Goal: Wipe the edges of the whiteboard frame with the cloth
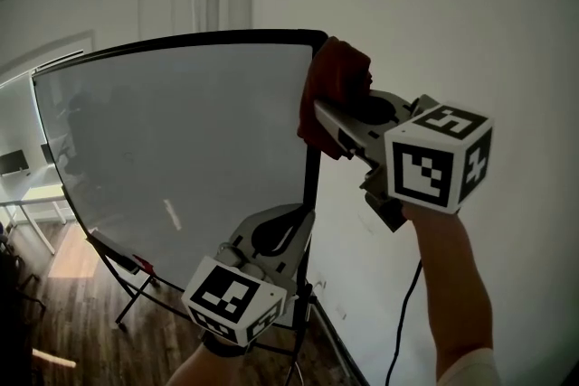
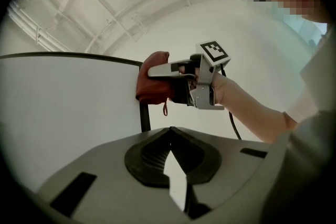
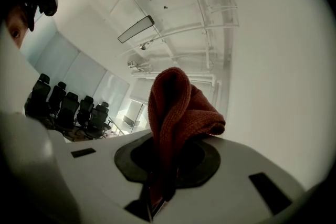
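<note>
One dark red knitted cloth (image 1: pixel 336 86) (image 2: pixel 153 84) (image 3: pixel 176 113) sits bunched against the top right corner of the one large whiteboard (image 1: pixel 181 149). It covers the spot where the top bar of the board's thin black frame (image 1: pixel 226 38) meets the right-hand upright. The right gripper (image 1: pixel 327 120) (image 3: pixel 156 194) has hold of this cloth. Its two jaws are closed to a narrow slit on a fold of the fabric, and the rest of the cloth rises in a hump above the jaw tips. In the left gripper view it reaches in from the right, level with the corner, with the cloth between it and the frame.

The left gripper (image 1: pixel 306 217) (image 2: pixel 169 131) is lower, just beside the frame's right upright and pointing up. Its two jaws meet at the tips with nothing between them; only a pale sliver shows in the gap nearer the camera.

Each gripper carries one white cube with black square markers, two in all: one on the right (image 1: pixel 439 156), one on the left (image 1: pixel 231 298). One bare forearm (image 1: pixel 452 285) rises to the right gripper. One black cable (image 1: pixel 405 312) hangs against the white wall (image 1: pixel 470 14) to the right of the board. The board stands on thin black legs over a wooden floor (image 1: pixel 81 321). Several black office chairs (image 3: pixel 68 107) stand in a row far off in the right gripper view; their exact number cannot be told.
</note>
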`<state>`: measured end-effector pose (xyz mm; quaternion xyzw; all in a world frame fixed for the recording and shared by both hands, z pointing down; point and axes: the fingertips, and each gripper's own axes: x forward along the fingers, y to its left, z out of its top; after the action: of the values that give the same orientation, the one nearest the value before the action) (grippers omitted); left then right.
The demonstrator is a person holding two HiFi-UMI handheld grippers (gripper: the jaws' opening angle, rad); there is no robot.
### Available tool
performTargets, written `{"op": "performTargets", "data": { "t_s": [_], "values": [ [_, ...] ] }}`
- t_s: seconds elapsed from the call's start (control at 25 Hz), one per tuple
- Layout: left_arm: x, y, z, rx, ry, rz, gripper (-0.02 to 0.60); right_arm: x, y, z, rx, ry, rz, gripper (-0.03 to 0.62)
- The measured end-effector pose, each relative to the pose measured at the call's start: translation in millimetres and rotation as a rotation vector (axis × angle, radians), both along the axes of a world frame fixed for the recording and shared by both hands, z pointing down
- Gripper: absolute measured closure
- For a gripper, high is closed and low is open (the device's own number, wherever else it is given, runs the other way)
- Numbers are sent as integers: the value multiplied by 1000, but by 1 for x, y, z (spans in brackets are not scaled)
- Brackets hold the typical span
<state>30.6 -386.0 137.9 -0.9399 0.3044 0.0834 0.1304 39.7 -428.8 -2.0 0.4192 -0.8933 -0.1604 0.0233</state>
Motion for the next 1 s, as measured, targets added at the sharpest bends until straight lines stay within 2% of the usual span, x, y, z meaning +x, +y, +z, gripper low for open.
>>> {"op": "performTargets", "data": {
  "t_s": [0.16,0.44,0.68,1.0],
  "values": [
    [5,-3,-18,18,15,-5,574,1,-10,0,-22,18,-1,539],
    [10,-7,12,10,-1,-18,574,4,-12,37,-49,27,-43,539],
    [4,-22,79,-24,-1,-61,574,6,-18,114,-57,10,-107,539],
    [-8,-25,65,-86,19,-96,574,5,-14,113,-64,42,-79,539]
  ]
}}
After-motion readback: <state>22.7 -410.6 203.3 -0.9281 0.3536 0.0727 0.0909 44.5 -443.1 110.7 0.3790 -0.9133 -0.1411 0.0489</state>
